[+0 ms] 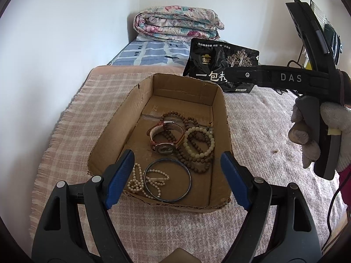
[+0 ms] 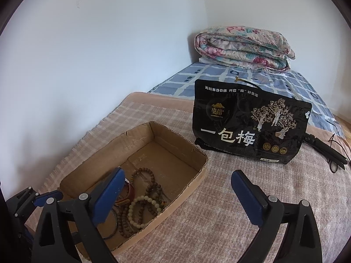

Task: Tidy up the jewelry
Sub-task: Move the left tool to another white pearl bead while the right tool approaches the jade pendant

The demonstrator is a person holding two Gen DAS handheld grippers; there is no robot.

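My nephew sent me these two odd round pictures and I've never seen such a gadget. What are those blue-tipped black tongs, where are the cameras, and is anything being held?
They are hand-held grippers, one per hand, each carrying a wide-angle camera looking along its fingers. One picture is from the left gripper, the other from the right gripper. Both are open and hold nothing. On the pink checked blanket sits a shallow cardboard box holding a brown-strapped wristwatch, brown wooden beads, a pale bead bracelet, a pearl string and a blue bangle. Behind stands a black snack bag.
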